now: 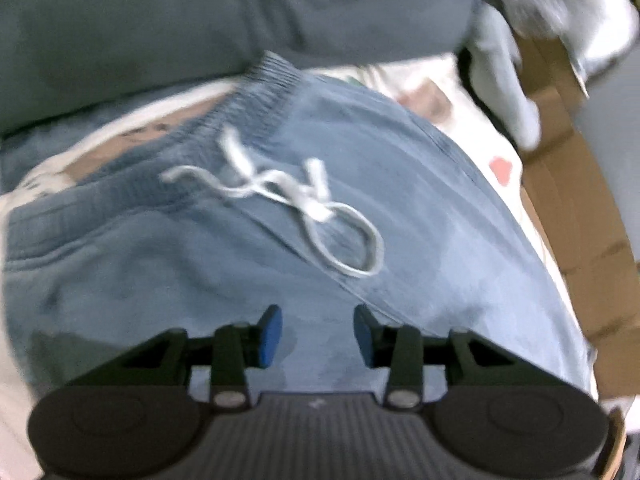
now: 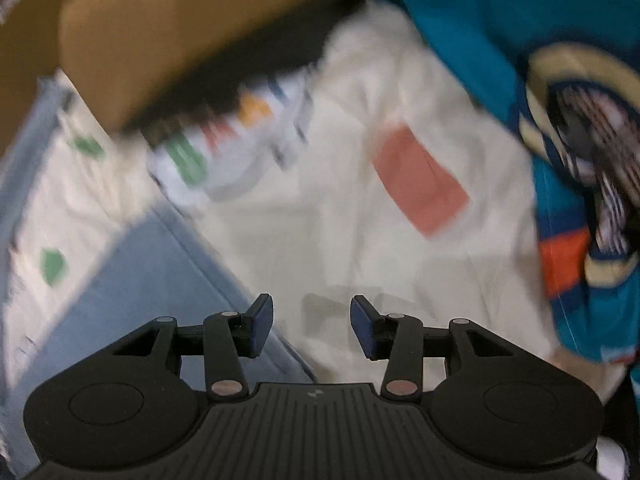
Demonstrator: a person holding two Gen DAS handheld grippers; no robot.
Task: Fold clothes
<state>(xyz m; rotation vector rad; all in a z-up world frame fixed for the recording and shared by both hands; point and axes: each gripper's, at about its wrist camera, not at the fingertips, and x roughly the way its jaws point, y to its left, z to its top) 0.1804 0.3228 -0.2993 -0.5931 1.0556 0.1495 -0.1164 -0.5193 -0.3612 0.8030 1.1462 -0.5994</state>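
Blue sweatpants point(image 1: 248, 264) with a ribbed waistband and a white drawstring point(image 1: 320, 216) lie spread on a cream sheet in the left wrist view. My left gripper point(image 1: 319, 336) hovers over the pants below the drawstring, its blue pads apart with nothing between them. In the right wrist view a corner of the blue pants point(image 2: 132, 288) lies at the lower left. My right gripper point(image 2: 312, 328) stands open over the cream sheet point(image 2: 340, 208) just beside that fabric edge, holding nothing.
A grey-green garment point(image 1: 160, 20) lies beyond the waistband. Cardboard boxes point(image 1: 576, 208) line the right side, and a brown box point(image 2: 168, 40) sits at the far left in the right view. A teal printed cloth point(image 2: 560, 100) lies at the right. The sheet bears red and green patches.
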